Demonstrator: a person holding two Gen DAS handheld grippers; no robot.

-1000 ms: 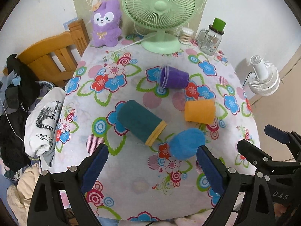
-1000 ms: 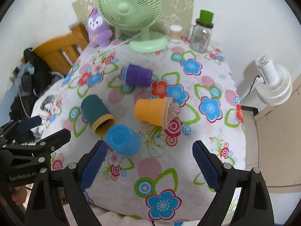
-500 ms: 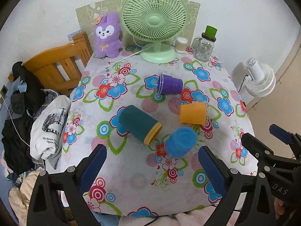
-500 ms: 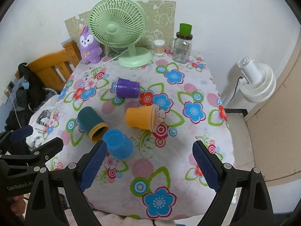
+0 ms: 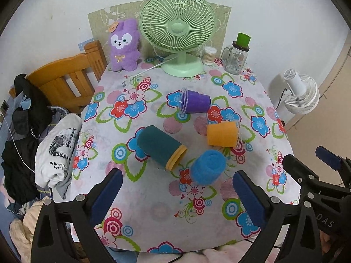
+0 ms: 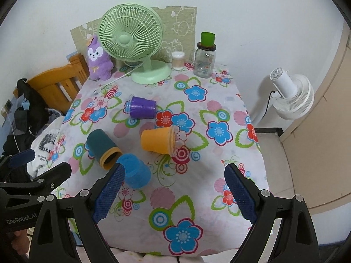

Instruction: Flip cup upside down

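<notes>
Four fuzzy plastic cups lie mid-table: the blue cup (image 5: 207, 167) already sits inverted nearest us, while teal (image 5: 161, 146), orange (image 5: 222, 135) and purple (image 5: 194, 103) lie sideways. Our left gripper (image 5: 175, 199) and right gripper (image 6: 175, 195) hover spread wide and empty at the near edge, so we judge the next move is reaching for a sideways cup.

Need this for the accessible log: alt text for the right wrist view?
Open right gripper above a floral table holding nothing; four cups lie on their sides: blue, teal, orange, purple. A green fan, plush and jar stand at the back.

Blue cup (image 5: 208, 167), flowered tablecloth (image 5: 153, 197), seemingly.
</notes>
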